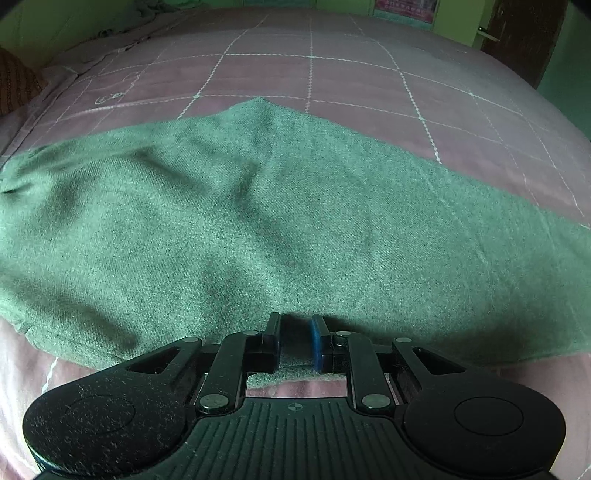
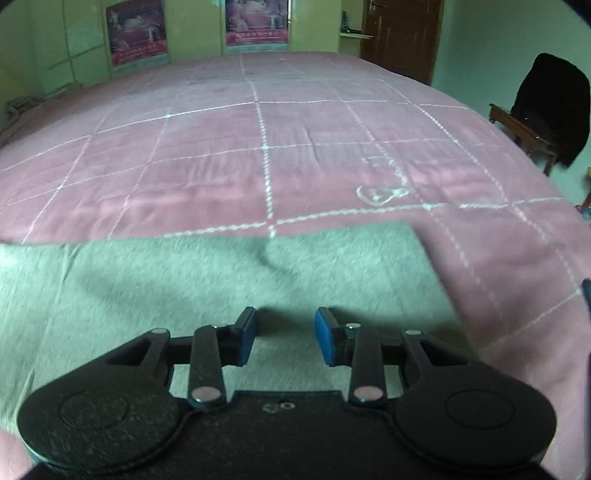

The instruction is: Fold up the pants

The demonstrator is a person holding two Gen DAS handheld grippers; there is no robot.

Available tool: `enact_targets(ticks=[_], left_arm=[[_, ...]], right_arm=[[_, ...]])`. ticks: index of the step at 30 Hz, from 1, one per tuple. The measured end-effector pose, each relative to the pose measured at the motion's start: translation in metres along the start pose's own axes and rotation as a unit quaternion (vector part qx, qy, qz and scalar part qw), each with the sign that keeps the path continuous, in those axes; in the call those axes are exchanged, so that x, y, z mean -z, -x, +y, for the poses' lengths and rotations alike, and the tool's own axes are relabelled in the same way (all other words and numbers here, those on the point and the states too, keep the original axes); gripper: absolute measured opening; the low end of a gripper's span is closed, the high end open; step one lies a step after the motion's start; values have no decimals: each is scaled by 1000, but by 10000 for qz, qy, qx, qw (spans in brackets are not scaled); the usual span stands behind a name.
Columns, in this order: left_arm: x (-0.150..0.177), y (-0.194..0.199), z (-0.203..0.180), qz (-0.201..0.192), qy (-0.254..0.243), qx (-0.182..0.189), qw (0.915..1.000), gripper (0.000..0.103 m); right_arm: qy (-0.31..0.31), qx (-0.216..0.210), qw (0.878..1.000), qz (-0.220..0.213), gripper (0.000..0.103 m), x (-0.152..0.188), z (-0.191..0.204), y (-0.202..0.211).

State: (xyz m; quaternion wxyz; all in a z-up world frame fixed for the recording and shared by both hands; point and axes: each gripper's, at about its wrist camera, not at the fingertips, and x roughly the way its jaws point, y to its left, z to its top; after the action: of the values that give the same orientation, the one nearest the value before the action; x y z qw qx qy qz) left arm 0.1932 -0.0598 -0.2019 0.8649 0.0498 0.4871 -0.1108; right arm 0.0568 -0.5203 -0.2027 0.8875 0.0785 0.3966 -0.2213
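Left wrist view: green pants spread across the middle of the frame from the left edge to the right edge, lying on a pink quilted bedspread crossed by white stitched lines. Wrinkled and humped in the centre, with a peak of cloth in the upper middle. Left gripper at lower centre, jaws drawn narrow and pinching the near hem of the pants between its pads, cloth bunched in the gap. A brown patterned cushion at the far left edge; a dark wooden door at upper right.

Right wrist view, somewhat blurred: same pants filling the lower left and centre, their end edge slanting down at right of centre, bedspread beyond and to the right. Right gripper at lower centre, jaws parted above the cloth, blue pads clear, nothing clamped between them. Two posters on the green wall at top, a brown door at upper right, a chair draped in black at the right edge.
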Motion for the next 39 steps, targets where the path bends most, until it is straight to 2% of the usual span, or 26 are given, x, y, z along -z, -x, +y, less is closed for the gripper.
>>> enact_targets(ticks=[1, 2, 4, 7, 8, 10, 11, 12, 14, 19, 24, 26, 29, 32, 33, 35, 37, 39], left_arm=[[1, 1, -2, -27, -21, -38, 10000, 17], [2, 1, -3, -50, -31, -68, 10000, 17], [3, 2, -5, -77, -43, -120, 9999, 17], [4, 5, -7, -87, -81, -143, 9998, 19], [5, 7, -8, -95, -97, -107, 9999, 26], [6, 9, -8, -134, -82, -30, 9999, 55], [6, 11, -8, -149, -31, -29, 9999, 94], [8, 12, -8, -180, 77, -15, 9998, 103], [13, 12, -9, -208, 212, 152, 9994, 103], [19, 10, -21, -230, -35, -39, 9997, 103], [13, 15, -23, 95, 248, -88, 9996, 103], [11, 19, -24, 158, 259, -13, 9995, 103], [9, 27, -31, 19, 386, 347, 9986, 103], [4, 31, -50, -148, 218, 248, 9993, 103], [3, 31, -58, -191, 57, 189, 9996, 103], [3, 29, -73, -283, -266, 51, 9992, 103], [5, 24, -81, -263, -458, -86, 9986, 103], [9, 13, -83, -153, -512, -201, 9984, 103]], right_arm=[[30, -37, 10000, 31, 52, 1, 1, 2], [90, -145, 9998, 124, 79, 4, 4, 3], [427, -210, 9986, 232, 103, 13, 17, 6], [781, 90, 9968, 142, 102, 21, 38, 4], [678, 93, 9975, 181, 103, 20, 38, 3], [464, 60, 9984, 308, 103, 16, 37, 4], [412, 42, 9984, 388, 103, 13, 36, 2], [374, 10, 9983, 457, 103, 11, 35, 1], [246, -12, 9981, 567, 103, 8, 34, 1], [144, 76, 9992, 371, 103, 18, 40, 16], [187, -38, 9994, 288, 102, 24, 42, 33], [183, -142, 9997, 117, 103, 26, 45, 47], [290, -404, 9988, 40, 102, 24, 55, 61], [587, -283, 9978, 71, 102, 19, 72, 63], [729, -226, 9971, 67, 101, 18, 78, 62], [843, -184, 9963, 32, 87, 17, 84, 60], [811, -228, 9964, 82, 80, 15, 85, 55], [801, -225, 9964, 141, 76, 16, 86, 51]])
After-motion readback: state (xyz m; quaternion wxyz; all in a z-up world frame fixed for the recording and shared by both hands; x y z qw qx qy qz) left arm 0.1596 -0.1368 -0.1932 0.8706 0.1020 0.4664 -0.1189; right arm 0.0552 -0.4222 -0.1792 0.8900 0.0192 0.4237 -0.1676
